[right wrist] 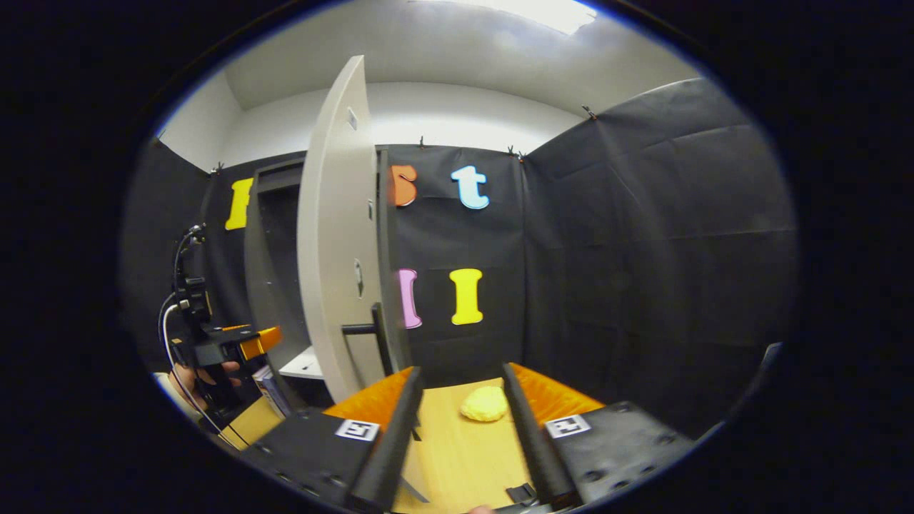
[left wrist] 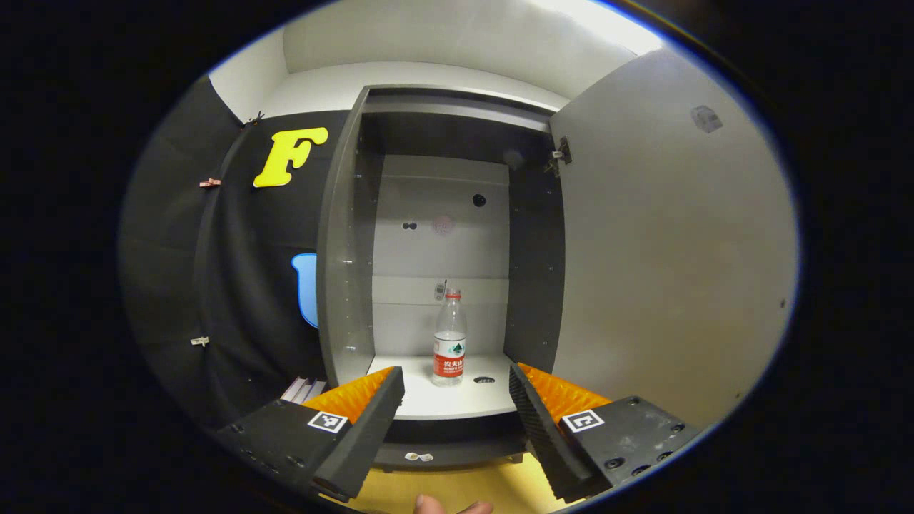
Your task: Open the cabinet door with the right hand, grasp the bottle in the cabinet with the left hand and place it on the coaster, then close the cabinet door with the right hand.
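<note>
The grey cabinet [left wrist: 346,235] stands open, its door [left wrist: 671,250] swung out to the right. Upright on the cabinet's pale floor is a clear plastic bottle [left wrist: 449,346] with a red cap and red label. My left gripper [left wrist: 457,400] is open in front of the cabinet, short of the bottle and empty. In the right gripper view the door [right wrist: 335,235] is edge-on, with its dark handle [right wrist: 364,328] just left of my open, empty right gripper [right wrist: 461,375]. A yellow coaster [right wrist: 484,403] lies on the wooden table [right wrist: 457,457] between the fingers' lines, farther off. The left gripper [right wrist: 239,344], with its hand, is at the left.
A small stack of flat items [left wrist: 303,389] lies left of the cabinet's base. The cabinet floor has a small dark hole [left wrist: 484,380] beside the bottle. Black cloth walls [right wrist: 643,250] close in the booth. The wooden tabletop [left wrist: 457,489] runs below the cabinet.
</note>
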A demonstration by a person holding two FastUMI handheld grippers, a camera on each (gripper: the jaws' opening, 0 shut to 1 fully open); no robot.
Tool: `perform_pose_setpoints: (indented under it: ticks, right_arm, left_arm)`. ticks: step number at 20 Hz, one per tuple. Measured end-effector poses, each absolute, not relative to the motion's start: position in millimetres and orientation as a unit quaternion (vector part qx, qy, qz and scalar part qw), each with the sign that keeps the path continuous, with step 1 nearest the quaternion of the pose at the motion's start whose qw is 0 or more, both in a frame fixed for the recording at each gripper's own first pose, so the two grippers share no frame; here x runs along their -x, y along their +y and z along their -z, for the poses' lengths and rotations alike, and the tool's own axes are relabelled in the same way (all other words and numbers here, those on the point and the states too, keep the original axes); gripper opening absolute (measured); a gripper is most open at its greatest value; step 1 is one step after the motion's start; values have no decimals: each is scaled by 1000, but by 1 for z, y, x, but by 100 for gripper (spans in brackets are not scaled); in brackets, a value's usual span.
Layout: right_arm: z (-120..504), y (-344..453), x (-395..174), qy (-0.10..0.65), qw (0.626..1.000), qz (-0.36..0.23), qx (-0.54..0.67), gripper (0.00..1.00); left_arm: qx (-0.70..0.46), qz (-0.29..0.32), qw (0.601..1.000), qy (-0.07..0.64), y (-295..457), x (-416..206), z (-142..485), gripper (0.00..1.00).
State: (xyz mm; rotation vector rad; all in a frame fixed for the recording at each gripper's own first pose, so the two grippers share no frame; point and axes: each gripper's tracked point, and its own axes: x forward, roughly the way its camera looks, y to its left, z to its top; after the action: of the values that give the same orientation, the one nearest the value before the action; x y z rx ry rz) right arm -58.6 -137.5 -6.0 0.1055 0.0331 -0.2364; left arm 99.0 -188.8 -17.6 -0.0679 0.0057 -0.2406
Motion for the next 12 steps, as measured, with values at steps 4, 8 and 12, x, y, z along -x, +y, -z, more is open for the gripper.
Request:
perform_pose_setpoints:
  ticks: [4,8,12]
  right_arm:
    - [21,-164,48,36,989,137,-43,98]
    - [27,-178,41,32,990,139,-11,97]
    - [29,-193,31,34,989,141,-12,98]
  left_arm:
    - [29,111,993,12,-208,-160,27,93]
    - [40,101,994,23,-223,-224,42,93]
    - [27,87,996,18,-234,-277,55,93]
